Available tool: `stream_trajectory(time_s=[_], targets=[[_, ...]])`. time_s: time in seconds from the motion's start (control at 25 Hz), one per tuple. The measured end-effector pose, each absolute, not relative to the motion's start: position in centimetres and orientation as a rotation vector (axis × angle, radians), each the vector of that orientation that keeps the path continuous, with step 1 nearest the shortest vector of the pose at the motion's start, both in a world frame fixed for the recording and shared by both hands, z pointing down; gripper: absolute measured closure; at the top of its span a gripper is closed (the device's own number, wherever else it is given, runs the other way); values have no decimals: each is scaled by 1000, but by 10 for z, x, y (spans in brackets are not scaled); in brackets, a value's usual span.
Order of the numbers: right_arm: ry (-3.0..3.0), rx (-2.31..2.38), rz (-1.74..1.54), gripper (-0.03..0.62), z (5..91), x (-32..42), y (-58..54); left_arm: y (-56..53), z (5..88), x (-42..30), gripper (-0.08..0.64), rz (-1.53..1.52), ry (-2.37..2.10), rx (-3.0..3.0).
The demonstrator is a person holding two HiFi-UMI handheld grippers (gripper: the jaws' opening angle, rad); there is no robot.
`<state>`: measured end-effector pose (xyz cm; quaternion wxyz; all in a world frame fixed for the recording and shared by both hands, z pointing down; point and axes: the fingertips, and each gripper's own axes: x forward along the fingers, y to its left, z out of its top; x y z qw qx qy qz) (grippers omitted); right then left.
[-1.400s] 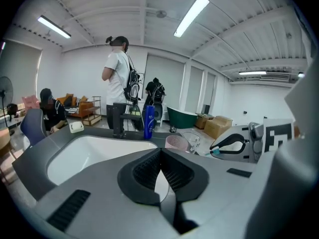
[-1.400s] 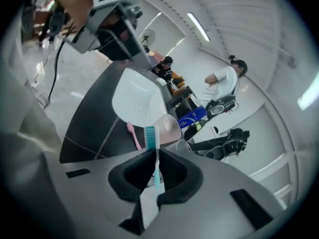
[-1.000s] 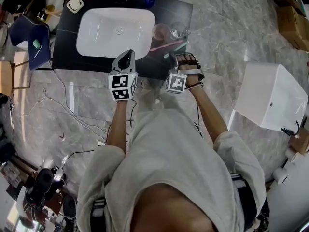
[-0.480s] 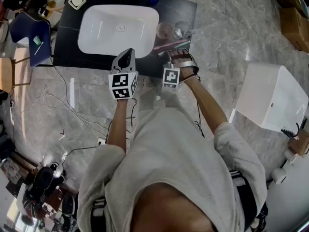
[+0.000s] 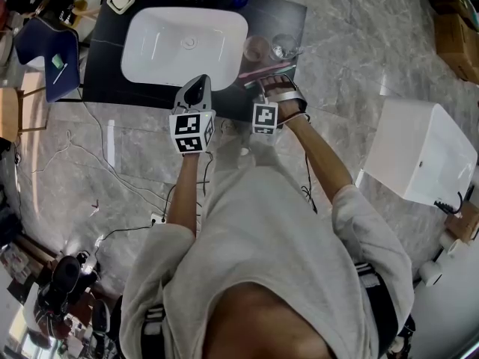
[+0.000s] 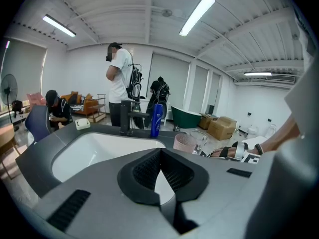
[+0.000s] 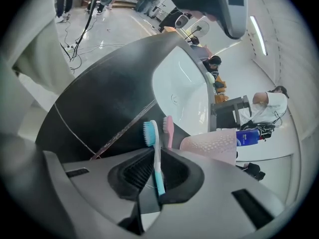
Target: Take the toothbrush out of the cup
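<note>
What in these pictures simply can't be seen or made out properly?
Inside of the pink cup: too small in the head view, side-on in both gripper views.
Handle end of the blue toothbrush: right gripper view, sunk between the jaws of the right gripper, which have just been opening with it between them.
Label of the blue bottle: left gripper view, too small to read.
</note>
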<state>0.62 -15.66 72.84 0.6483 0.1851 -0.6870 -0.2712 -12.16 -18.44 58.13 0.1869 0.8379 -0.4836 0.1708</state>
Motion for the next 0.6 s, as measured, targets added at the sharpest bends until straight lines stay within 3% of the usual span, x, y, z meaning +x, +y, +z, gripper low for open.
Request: stream_trajectory(time_s=[0.32, 0.6], targets=[[-1634, 449, -547, 436, 718, 11, -156, -187, 577, -114, 534, 471, -1353, 2371], [-1658, 554, -553, 471, 692, 27, -153, -186, 573, -103, 534, 463, -1339, 2394]])
